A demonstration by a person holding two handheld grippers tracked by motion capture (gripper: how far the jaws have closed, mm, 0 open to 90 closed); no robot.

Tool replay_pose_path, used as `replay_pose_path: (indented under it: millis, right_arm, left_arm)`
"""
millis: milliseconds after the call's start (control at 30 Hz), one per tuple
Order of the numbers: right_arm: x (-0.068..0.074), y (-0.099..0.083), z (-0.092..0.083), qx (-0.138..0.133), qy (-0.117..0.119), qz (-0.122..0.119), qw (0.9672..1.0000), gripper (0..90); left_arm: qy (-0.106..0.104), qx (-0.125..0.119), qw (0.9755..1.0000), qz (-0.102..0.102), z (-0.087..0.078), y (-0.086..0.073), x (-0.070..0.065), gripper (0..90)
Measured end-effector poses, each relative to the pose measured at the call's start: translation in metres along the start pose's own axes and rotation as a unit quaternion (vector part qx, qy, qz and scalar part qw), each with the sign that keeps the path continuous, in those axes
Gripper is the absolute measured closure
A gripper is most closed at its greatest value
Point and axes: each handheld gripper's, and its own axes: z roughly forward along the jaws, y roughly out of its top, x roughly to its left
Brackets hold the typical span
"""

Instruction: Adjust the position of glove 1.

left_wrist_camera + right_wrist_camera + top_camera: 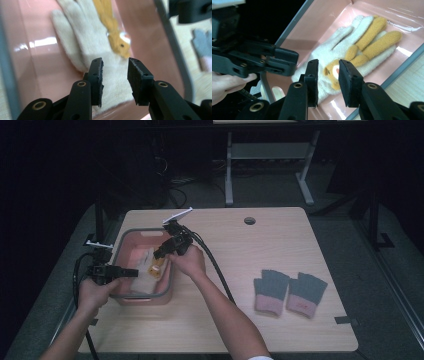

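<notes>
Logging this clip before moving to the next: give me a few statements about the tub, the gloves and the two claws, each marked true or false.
1. A white glove lies inside the pink tub. True.
2. The yellow glove lies under the white one. False: it lies on top of it.
3. Two grey gloves lie on the table outside the tub. True.
4. The right claw is shut on the yellow glove. False: its jaws stand apart above the glove, gripping nothing.
5. The left claw is open over the white glove's cuff end. True.
</notes>
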Motion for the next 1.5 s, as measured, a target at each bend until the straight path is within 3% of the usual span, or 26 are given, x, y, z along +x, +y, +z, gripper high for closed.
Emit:
replay_pose_path:
  millis: [133,267,400,433,600,833,1067,1267,1500]
  right_arm:
    - [0.000,-0.002,-0.004,-0.005,0.004,-0.008,0.9999,68.5]
    - [0.002,-0.004,-0.008,-0.003,0.008,-0.010,0.9999,66.9]
    - [0.003,-0.006,-0.011,-0.004,0.013,-0.013,0.9998,66.5]
    - [0.003,-0.007,-0.011,-0.006,0.012,-0.010,0.9999,66.3]
    - [0.002,-0.008,-0.013,-0.008,0.018,-0.011,0.9997,65.4]
    - [-0.005,-0.011,-0.019,-0.014,0.023,-0.007,0.9996,63.2]
    - [-0.010,-0.014,-0.028,-0.023,0.024,-0.003,0.9995,60.9]
    - [-0.014,-0.017,-0.037,-0.028,0.023,0.001,0.9993,59.2]
    - [-0.021,-0.021,-0.048,-0.035,0.023,0.004,0.9991,57.7]
  left_arm:
    - [0.016,0.030,0.9992,0.020,0.009,0.002,-0.003,67.9]
    - [0.028,0.048,0.9983,0.020,0.016,0.003,-0.003,68.3]
    - [0.026,0.046,0.9985,0.012,0.018,0.003,-0.004,67.9]
    - [0.030,0.054,0.9979,0.019,0.018,0.004,-0.003,67.9]
    - [0.032,0.058,0.9977,0.015,0.022,0.003,-0.005,67.7]
    - [0.026,0.043,0.9985,0.022,0.014,0.005,-0.004,63.0]
    - [0.009,0.011,0.9996,0.023,0.006,0.008,-0.007,59.2]
    - [-0.012,-0.012,0.9996,0.021,0.001,0.011,-0.014,56.7]
    - [-0.031,-0.022,0.9987,0.033,0.004,0.014,-0.025,54.2]
